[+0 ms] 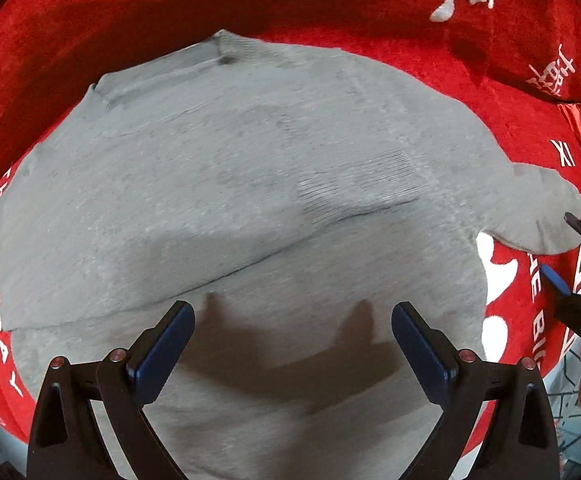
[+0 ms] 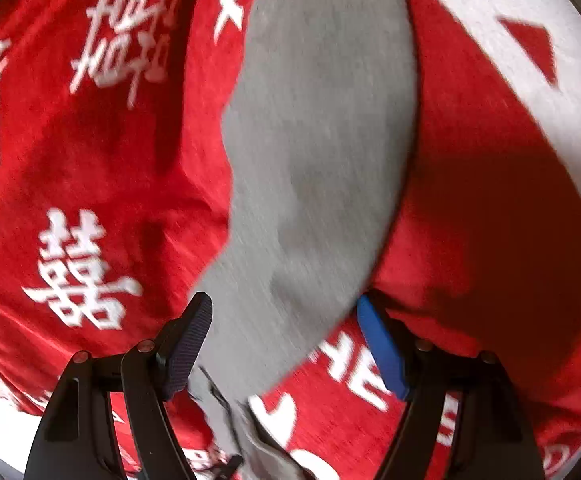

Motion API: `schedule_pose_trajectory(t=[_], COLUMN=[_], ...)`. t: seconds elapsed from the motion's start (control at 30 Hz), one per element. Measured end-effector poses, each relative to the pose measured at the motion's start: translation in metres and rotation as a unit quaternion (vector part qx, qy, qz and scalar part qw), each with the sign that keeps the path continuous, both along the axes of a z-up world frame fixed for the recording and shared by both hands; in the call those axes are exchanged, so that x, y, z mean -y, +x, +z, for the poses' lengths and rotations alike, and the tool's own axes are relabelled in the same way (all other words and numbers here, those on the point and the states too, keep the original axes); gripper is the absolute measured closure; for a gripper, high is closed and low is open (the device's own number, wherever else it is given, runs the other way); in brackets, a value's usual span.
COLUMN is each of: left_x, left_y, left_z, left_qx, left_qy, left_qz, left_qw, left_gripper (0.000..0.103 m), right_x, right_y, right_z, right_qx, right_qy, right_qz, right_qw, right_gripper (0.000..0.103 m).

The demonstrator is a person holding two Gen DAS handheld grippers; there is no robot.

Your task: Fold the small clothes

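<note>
Left gripper points down over the grey knit sweater, fingers spread wide, nothing between them, their shadow on the knit. Sweater lies spread on a red blanket with white characters and lettering; a fold crease runs across it, one sleeve sticking out at the right. Right gripper angles down over the sleeve, fingers released, straddling the grey fabric without pinching it. Right view is motion-blurred.
</note>
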State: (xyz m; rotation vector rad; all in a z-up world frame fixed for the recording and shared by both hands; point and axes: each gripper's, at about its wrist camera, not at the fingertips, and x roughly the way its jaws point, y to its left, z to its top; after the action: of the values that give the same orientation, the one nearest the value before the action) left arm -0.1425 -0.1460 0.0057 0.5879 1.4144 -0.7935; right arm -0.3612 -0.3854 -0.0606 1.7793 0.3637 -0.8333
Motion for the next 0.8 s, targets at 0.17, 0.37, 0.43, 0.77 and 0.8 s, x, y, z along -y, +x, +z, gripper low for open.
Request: schedule_pose_trajectory(t=[0.17,0.37,0.43,0.77,0.8], left_x=[0.004,0.001,-0.002,-0.029,-0.033], left_y=[0.000,0.006,0.009,0.029,0.032], left_z=[-0.001,0.001,0.001,0.008,0.009], left_qx=[0.004,0.007,0.009,0.022,0.026], left_qy=[-0.006,-0.014,-0.015,-0.021,-0.022], left_qz=[0.011,0.042,0.051,0.077,0.081], left_qw=[0.9999,0.9990,0.9985,0.9966,0.9961], left_gripper=[0.004,0.004,0.004,0.004,0.004], right_x=[0.019,0.033,0.035,0.032,0.028], right_y=[-0.013,-0.017,-0.010,0.082,0.103], right_z=[0.008,0.005,0.004,0.068,0.080], right_qx=[0.017,0.022,0.021,0.070,0.076], right_qy=[-0.026,-0.012,-0.007,-0.103,-0.118], right_qz=[-0.031,-0.045,-0.033,0.102,0.130], right_qw=[0.999,0.999,0.999,0.987,0.981], right_gripper=[0.025,0.090,0.097,0.097,0.097])
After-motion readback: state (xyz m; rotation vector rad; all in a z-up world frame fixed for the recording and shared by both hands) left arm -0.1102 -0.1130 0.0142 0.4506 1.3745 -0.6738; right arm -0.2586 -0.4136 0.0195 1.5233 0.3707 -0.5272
